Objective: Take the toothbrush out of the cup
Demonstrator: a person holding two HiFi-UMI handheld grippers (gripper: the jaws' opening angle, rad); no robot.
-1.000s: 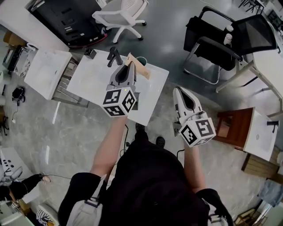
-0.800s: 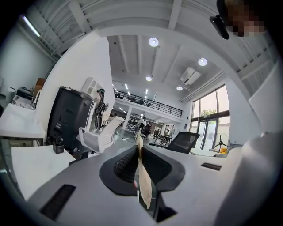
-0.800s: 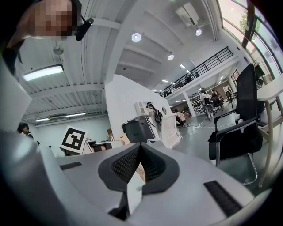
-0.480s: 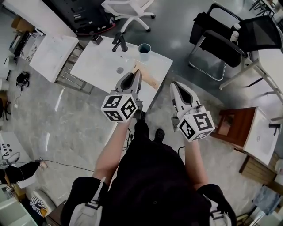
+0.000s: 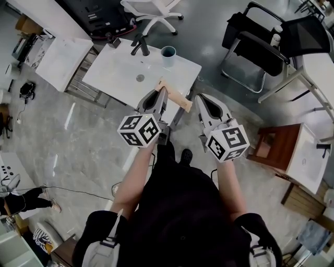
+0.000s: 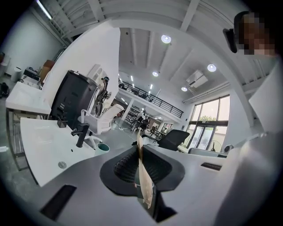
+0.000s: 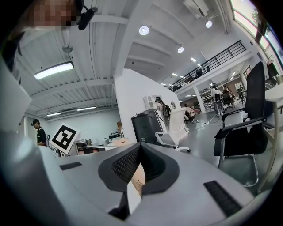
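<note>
A teal cup [image 5: 168, 51] stands upright and uncovered near the black faucet [image 5: 140, 47] on the white washstand top [image 5: 117, 73]; in the left gripper view the cup [image 6: 103, 147] sits far off at the left. A long flat brown paper pack [image 5: 177, 98], apparently the wrapped toothbrush, hangs over the washstand's near edge. My left gripper [image 5: 163, 93] is shut on one end of the pack [image 6: 143, 185], which stands edge-on between the jaws [image 6: 139, 152]. My right gripper [image 5: 201, 100] has the other end [image 7: 137, 181] between its shut jaws [image 7: 140, 152].
A black armchair [image 5: 261, 41] stands at the back right and a white office chair [image 5: 151, 10] behind the washstand. A brown wooden stand [image 5: 274, 148] and a second white basin [image 5: 308, 156] are at the right. Another white unit [image 5: 60, 60] adjoins the washstand's left side.
Both grippers have drawn back from the washstand toward the person. The left one carried the brown pack away from the cup, which now stands uncovered. The right gripper has closed in on the pack's other end.
</note>
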